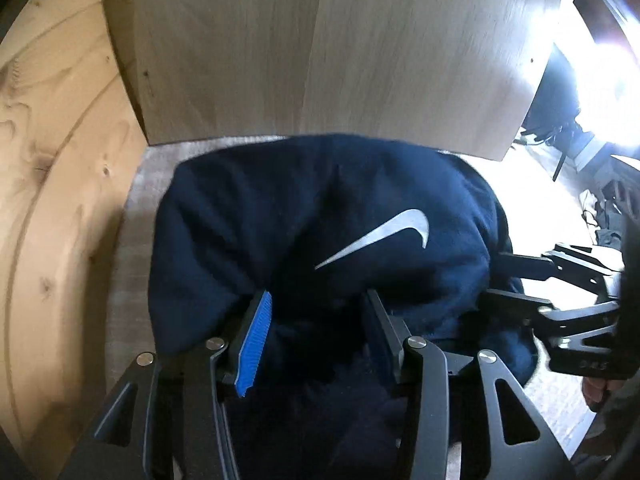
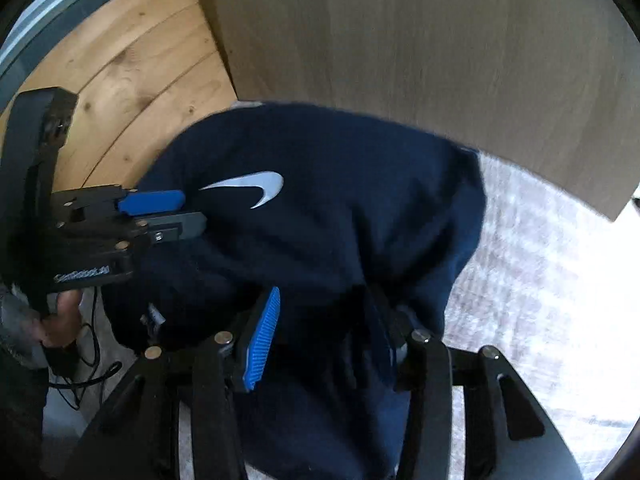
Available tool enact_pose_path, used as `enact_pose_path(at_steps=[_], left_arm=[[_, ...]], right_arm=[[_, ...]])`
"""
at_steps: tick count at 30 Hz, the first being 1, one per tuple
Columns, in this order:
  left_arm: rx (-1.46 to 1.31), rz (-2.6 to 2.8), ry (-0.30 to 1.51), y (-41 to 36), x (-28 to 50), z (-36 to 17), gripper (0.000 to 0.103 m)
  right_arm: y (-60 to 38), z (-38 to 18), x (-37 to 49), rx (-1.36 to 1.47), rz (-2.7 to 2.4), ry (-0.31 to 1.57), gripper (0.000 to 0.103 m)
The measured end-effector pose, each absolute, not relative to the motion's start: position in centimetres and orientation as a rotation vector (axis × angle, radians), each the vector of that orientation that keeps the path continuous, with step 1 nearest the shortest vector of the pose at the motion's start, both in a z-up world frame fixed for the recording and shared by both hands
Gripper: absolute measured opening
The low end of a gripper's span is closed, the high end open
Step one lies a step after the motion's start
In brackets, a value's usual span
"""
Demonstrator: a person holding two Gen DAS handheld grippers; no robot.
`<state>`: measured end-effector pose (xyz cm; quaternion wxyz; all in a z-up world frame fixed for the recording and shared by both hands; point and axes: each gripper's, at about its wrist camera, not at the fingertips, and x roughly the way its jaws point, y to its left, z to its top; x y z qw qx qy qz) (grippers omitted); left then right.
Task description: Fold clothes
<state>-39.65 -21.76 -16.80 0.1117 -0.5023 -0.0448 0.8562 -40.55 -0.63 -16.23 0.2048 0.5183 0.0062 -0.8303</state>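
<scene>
The dark navy sweatshirt (image 1: 320,232) with a white swoosh logo (image 1: 380,236) lies bunched on a pale grey rug (image 2: 540,280) on the floor, its far side against the lower edge of a light wooden cabinet (image 1: 340,48). The left tool (image 1: 316,328) stands about half open with a thick fold of the cloth between its fingers. The blue pad (image 1: 254,348) seems to touch the cloth, but whether the fingers really press it cannot be told. The right tool (image 2: 324,332) is about the same: half open, cloth between the fingers, the grip unclear. Both tools are at the near edge of the garment, close to each other.

The risk is that a loose hold lets the thick cloth slip out when it is lifted. Also, because the tools are so near together, the fold may come uneven, and the far side can catch against the cabinet.
</scene>
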Motion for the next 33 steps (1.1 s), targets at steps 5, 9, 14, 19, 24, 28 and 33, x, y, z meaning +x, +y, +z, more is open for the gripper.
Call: enact_pose_path(at_steps=[5,9,14,19,24,28,33], left_arm=[[-1.362,2.565,-0.182,-22.0,-35.2,-12.6,0.058],[-1.386,2.538,-0.114,-20.6,-33.4,-13.8,0.059],[-1.526,2.543,0.001,-19.8,-32.9,-16.0,0.052],[-1.357,2.604,-0.105,-20.3,-27.9,-10.6,0.062],[-1.303,2.671,-0.094,-18.6,-23.6,-7.5,0.074],[-1.301,2.714,-0.066,-16.5,-20.3,-6.2,0.076],[-1.334,2.746,-0.102,-14.0,-15.6,-5.2,0.076]], right_arm=[[2.7,-11.4,-37.1,1.325,-2.383,-0.176,0.057],[3.5,-14.1,-35.4,1.379,-2.35,-0.293,0.057],[4.0,-18.8,-33.4,1.643,-2.288,-0.17,0.057],[7.4,-12.5,-28.1,1.478,-2.453,-0.203,0.057],[7.2,-7.9,-24.8,1.344,-2.583,-0.151,0.063],[6.3,-5.8,-22.5,1.269,-2.685,0.03,0.071],[7.2,-5.3,-17.8,1.215,-2.666,0.105,0.071]])
